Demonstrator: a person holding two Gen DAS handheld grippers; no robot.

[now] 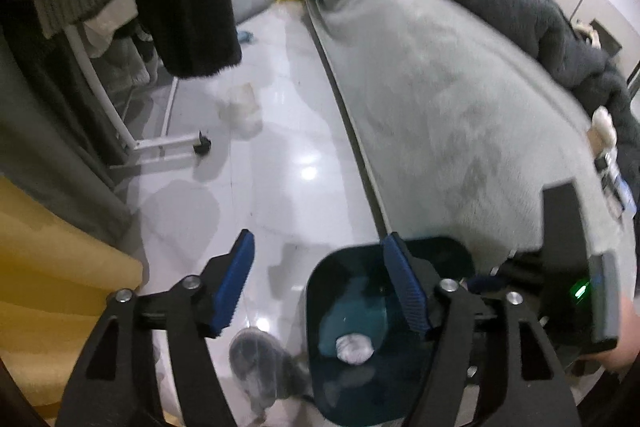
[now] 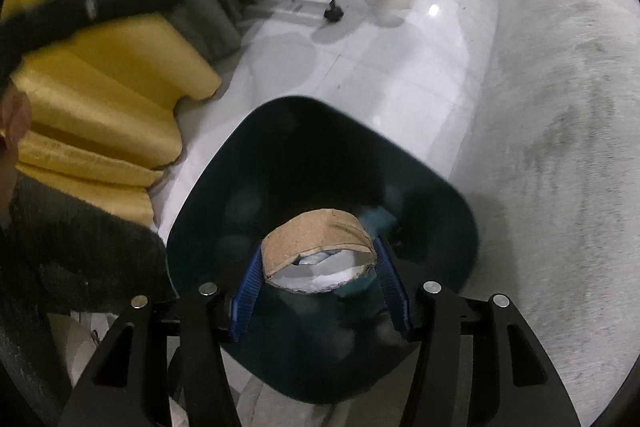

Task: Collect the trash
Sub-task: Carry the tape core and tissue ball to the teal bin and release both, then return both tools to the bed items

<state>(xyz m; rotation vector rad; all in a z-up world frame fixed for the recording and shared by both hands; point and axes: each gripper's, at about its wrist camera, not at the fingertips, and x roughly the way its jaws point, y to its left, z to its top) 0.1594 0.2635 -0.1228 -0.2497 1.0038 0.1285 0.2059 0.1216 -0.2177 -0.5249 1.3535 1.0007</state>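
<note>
A dark teal trash bin (image 1: 352,261) stands on the white floor beside the bed, and a crumpled white paper ball (image 1: 354,349) lies inside it. My left gripper (image 1: 319,237) hovers over the bin's left rim, open with nothing between its blue pads (image 1: 240,283). In the right wrist view, my right gripper (image 2: 319,247) is shut on a squashed cardboard roll (image 2: 316,233) with white tissue stuffed in it. It holds the roll right above the bin's (image 2: 320,147) open mouth. The right gripper's black body (image 1: 560,259) shows at the right of the left wrist view.
Yellow cushions (image 2: 100,87) lie left of the bin, and a bed with a grey blanket (image 1: 460,115) lies to its right. A white clothes rack foot with a caster (image 1: 202,147) and a clear container (image 1: 242,107) stand farther along the floor. A grey slipper (image 1: 256,367) lies beside the bin.
</note>
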